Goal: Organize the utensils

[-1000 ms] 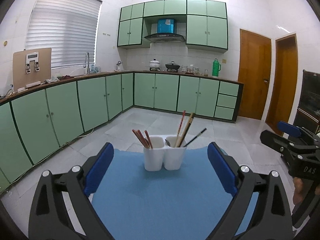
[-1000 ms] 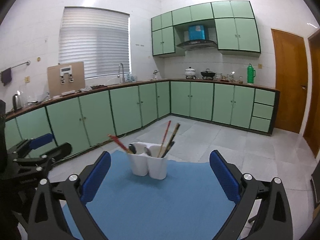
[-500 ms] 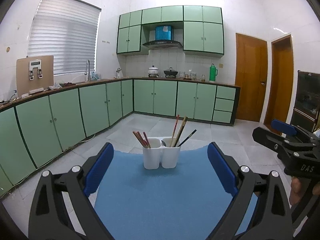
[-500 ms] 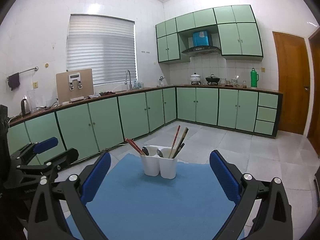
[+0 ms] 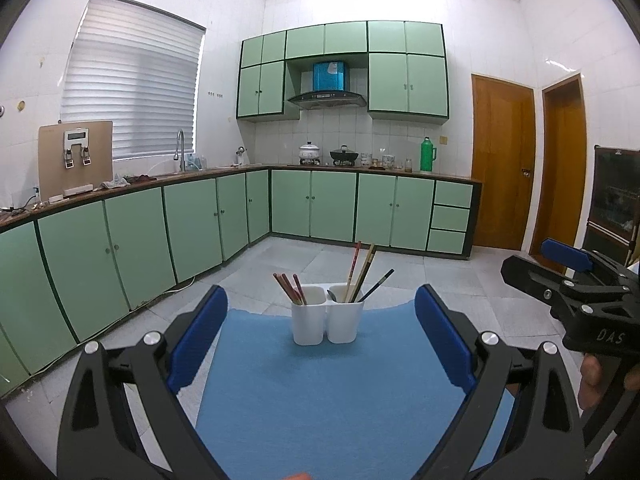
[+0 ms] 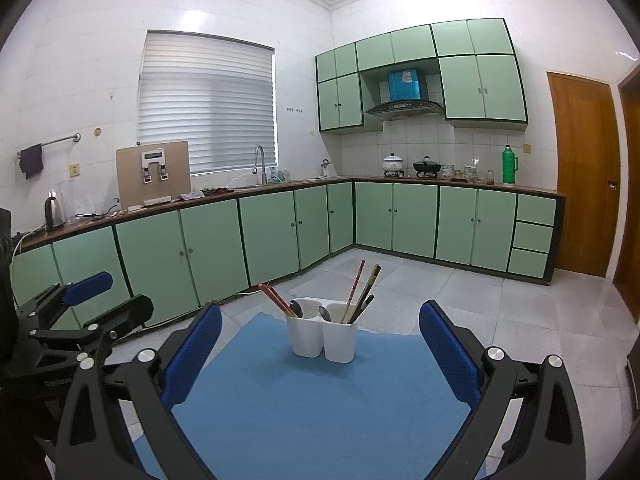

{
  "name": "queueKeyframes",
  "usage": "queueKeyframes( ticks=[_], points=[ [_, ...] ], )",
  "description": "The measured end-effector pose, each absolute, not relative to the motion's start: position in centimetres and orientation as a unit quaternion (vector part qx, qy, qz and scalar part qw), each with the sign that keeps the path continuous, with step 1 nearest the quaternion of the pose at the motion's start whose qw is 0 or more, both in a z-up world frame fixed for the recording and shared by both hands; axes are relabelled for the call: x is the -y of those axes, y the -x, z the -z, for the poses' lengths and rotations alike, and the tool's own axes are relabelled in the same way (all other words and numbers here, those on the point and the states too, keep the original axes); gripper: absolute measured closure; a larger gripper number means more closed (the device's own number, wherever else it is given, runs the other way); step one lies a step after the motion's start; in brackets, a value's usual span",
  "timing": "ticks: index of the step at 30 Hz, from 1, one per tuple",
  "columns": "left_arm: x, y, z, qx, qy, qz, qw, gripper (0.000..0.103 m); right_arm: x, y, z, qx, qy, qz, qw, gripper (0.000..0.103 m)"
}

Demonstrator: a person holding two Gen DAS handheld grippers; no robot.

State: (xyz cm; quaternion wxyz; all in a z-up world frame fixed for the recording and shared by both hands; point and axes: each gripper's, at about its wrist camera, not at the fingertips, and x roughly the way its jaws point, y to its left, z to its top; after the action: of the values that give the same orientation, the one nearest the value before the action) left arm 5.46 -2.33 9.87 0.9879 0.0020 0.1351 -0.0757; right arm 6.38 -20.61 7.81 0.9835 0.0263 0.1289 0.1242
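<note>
From my left gripper [image 5: 320, 344], jaws spread wide and empty, I see the white holder [image 5: 327, 314] upright on the blue mat [image 5: 320, 400], ahead. Red chopsticks [image 5: 289, 288] lean left in its left cup; longer chopsticks [image 5: 362, 272] lean right in the other.

My right gripper [image 6: 320, 352], equally wide and empty, adds two spoons [image 6: 296, 308], one per cup, bowls up.

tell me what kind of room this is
A home kitchen: green cabinets under a counter, a range hood over pots on the stove, and a sink faucet by the window.
</note>
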Motion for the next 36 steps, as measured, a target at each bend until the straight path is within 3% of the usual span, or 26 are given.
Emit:
queueKeyframes(
  ticks=[36],
  points=[
    [1.90, -4.98, -10.26, -0.133, -0.009, 0.077, 0.988, 0.010, 20.48, -6.53, -7.06, -0.136, -0.021, -0.127, 0.982, 0.006]
  ],
)
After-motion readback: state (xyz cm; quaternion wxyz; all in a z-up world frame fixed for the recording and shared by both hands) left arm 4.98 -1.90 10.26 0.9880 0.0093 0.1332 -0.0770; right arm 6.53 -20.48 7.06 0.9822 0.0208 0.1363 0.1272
